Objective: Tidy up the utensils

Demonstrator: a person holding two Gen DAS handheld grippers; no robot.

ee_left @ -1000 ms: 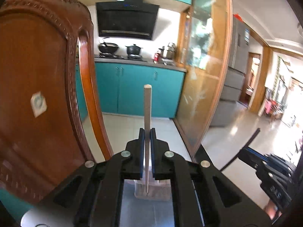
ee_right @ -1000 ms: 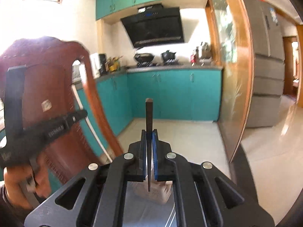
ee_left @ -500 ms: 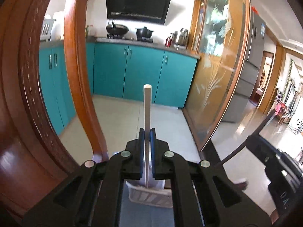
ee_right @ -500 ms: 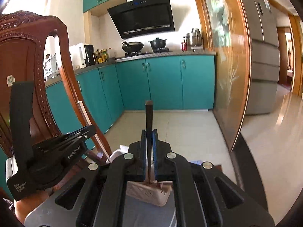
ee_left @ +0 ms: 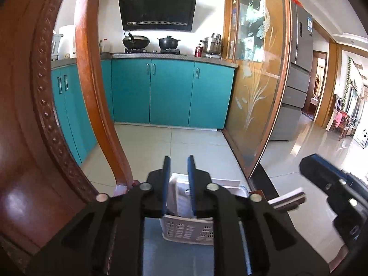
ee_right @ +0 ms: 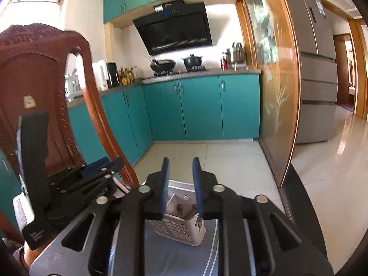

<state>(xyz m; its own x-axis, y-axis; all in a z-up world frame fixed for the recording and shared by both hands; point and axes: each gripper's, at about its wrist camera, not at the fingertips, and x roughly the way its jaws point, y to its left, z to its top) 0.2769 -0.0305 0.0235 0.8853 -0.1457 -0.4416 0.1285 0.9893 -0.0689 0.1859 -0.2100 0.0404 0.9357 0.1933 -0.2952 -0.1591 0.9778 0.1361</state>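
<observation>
Both pairs of blue-padded fingers [ee_left: 166,184] [ee_right: 164,186] spread apart, gripping nothing. Left gripper [ee_left: 178,184] and right gripper [ee_right: 180,187] hovering just above a white perforated plastic utensil basket [ee_left: 186,230] [ee_right: 181,228] on a grey table mat [ee_right: 170,257]. Several utensil ends visible inside the basket, too unclear to name. Beside it, on the left, a carved reddish-brown wooden chair back [ee_left: 27,138] [ee_right: 39,87]. Farther off, teal kitchen cabinets [ee_left: 170,92] [ee_right: 197,105] under a black range hood [ee_left: 157,8].
</observation>
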